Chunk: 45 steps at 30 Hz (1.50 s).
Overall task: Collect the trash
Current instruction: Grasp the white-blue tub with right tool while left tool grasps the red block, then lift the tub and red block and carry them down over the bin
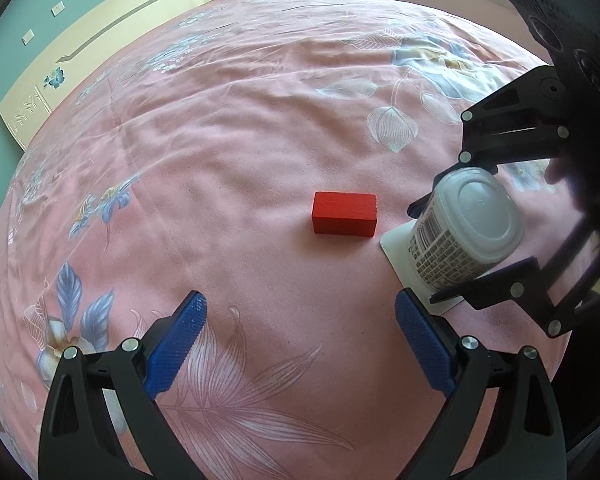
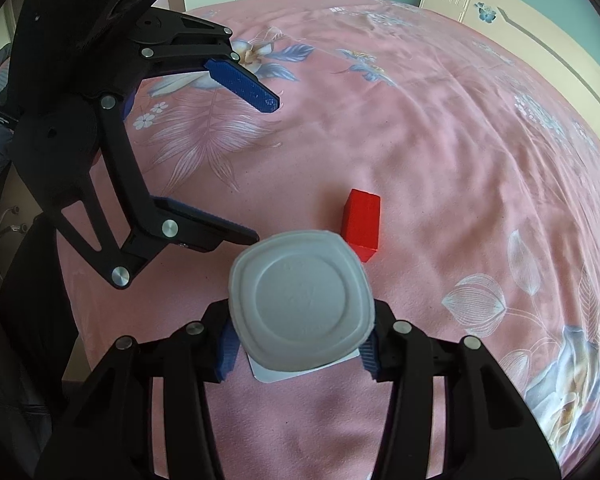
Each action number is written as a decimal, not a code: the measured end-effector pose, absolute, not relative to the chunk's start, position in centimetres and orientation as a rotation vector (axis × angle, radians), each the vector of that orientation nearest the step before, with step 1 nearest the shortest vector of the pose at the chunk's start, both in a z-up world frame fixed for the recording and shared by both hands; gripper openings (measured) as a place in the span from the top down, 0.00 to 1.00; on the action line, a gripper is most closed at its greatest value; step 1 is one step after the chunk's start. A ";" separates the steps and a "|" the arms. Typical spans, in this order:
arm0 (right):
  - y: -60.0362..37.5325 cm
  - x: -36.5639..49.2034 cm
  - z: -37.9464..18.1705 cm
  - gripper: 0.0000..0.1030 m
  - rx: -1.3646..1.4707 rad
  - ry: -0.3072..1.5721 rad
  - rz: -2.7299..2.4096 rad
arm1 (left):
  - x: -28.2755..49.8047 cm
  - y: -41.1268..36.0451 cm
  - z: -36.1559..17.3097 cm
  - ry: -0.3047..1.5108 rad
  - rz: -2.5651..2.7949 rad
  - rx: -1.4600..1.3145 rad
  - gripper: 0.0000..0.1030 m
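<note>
Gripping a white plastic cup [image 2: 302,306], upside down, with blue pads [image 2: 225,350] of the right gripper [image 2: 300,350] pressed on both its sides. Stood over a white lid [image 1: 400,256] flat on the pink flowered bedspread [image 1: 220,140], near the bed's edge closest to the person. Left gripper [image 1: 300,344] spread wide with nothing between its fingers, hovering above the bedspread just beside the cup. Lay a red block [image 1: 344,214] on the bedspread toward the bed's middle, near the cup, apart from both grippers. Showed a cream headboard [image 1: 100,48] at the far edge.
</note>
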State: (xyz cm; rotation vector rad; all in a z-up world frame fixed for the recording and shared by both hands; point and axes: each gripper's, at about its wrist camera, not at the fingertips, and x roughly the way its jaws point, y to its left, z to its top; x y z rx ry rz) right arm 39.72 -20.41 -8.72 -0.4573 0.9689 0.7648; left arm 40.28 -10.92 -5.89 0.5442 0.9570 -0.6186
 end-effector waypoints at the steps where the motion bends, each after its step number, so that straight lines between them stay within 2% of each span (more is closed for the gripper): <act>1: -20.5 39.8 -8.7 0.52 -0.460 0.970 0.764 | 40.5 -11.2 -6.0 0.959 -0.618 0.546 0.06; 18: -22.8 41.4 -8.9 0.52 -0.499 0.991 0.737 | 43.8 -15.2 -8.1 0.985 -0.633 0.533 0.07; 20: -23.2 41.7 -9.0 0.52 -0.497 0.990 0.727 | 44.1 -15.6 -8.2 0.985 -0.634 0.532 0.14; 21: -23.3 41.8 -9.0 0.52 -0.498 0.989 0.721 | 44.2 -15.8 -8.2 0.989 -0.641 0.531 0.24; 23: -23.6 42.0 -9.0 0.52 -0.495 0.993 0.714 | 44.2 -16.2 -8.3 0.986 -0.643 0.543 0.32; 25: -23.9 42.1 -9.0 0.52 -0.497 0.990 0.711 | 44.3 -16.5 -8.3 0.988 -0.649 0.540 0.49; 27: -24.1 42.3 -9.0 0.52 -0.497 0.993 0.710 | 44.4 -16.9 -8.4 0.992 -0.653 0.547 0.60; 45: -24.2 40.0 -5.7 0.52 -0.506 0.956 0.696 | 41.2 -14.4 -5.5 0.966 -0.606 0.575 0.60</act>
